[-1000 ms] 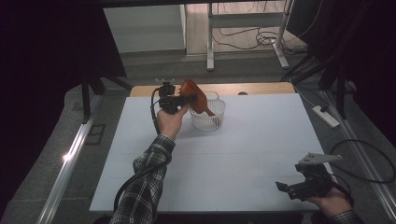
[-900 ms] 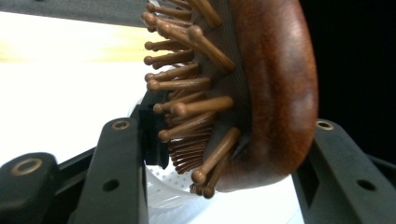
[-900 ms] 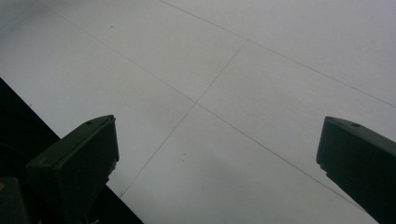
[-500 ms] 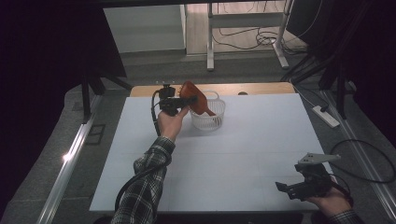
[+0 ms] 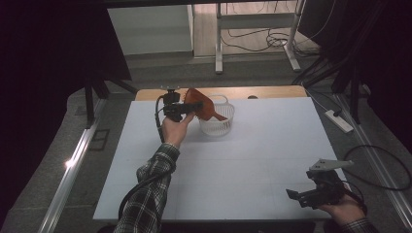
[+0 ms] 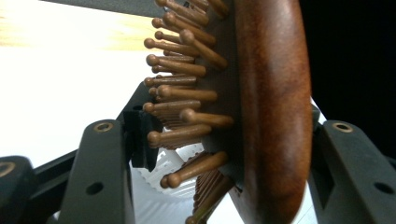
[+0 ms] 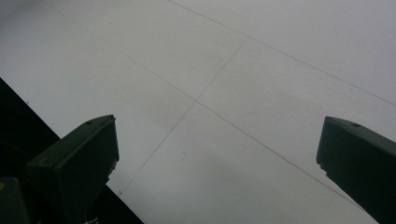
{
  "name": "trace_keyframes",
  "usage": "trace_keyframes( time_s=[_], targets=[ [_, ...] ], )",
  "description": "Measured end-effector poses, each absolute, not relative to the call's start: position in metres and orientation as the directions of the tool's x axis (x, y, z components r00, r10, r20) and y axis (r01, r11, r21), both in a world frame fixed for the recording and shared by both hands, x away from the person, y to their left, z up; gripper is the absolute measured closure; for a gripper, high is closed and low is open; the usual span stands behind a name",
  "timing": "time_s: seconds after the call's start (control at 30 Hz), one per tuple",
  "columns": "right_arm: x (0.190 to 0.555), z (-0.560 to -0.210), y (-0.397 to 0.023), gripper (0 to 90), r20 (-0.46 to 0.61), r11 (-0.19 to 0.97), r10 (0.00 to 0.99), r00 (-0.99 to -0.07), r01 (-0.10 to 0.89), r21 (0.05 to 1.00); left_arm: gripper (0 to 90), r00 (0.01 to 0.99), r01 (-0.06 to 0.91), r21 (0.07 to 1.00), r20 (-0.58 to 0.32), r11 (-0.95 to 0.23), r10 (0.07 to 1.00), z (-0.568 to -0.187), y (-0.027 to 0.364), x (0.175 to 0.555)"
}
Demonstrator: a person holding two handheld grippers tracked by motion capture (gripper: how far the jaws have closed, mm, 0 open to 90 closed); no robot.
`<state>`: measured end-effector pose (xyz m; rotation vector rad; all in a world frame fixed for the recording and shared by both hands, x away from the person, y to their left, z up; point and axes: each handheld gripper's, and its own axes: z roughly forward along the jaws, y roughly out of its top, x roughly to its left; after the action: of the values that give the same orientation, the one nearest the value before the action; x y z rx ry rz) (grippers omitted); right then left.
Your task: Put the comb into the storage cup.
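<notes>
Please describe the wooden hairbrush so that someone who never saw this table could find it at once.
On the white table, look to the far edge, where a white basket stands. The hairbrush leans over its rim between the left gripper jaws: reddish-brown wood with round-tipped pins, the one coloured object there.

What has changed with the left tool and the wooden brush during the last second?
The left tool has just been opening its jaws; the wooden brush is between them, over the white basket. The brush, basket and right tool kept their places.
</notes>
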<state>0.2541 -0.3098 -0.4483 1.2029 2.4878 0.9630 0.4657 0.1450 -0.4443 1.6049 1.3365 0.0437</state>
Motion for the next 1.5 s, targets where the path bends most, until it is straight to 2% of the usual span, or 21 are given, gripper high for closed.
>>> trace_keyframes(
  time_s=[0.2,0.6,0.8,1.5],
  targets=[
    [0.254,-0.448,-0.31,0.0,0.087,0.452,0.761,-0.642,0.622,0.64,40.5,0.396,0.712,0.696,-0.502,0.088,0.769,-0.443,0.145,0.467],
    [0.254,-0.448,-0.31,0.0,0.087,0.451,0.76,-0.644,0.62,0.642,26.0,0.428,0.686,0.727,-0.423,0.018,0.798,-0.436,0.142,0.467],
    [0.254,-0.448,-0.31,0.0,0.086,0.452,0.76,-0.644,0.619,0.642,20.6,0.467,0.654,0.753,-0.332,-0.068,0.82,-0.43,0.142,0.465],
    [0.253,-0.448,-0.31,0.0,0.081,0.455,0.759,-0.646,0.615,0.644,9.1,0.548,0.613,0.759,-0.209,-0.218,0.81,-0.42,0.152,0.456]
  ],
)
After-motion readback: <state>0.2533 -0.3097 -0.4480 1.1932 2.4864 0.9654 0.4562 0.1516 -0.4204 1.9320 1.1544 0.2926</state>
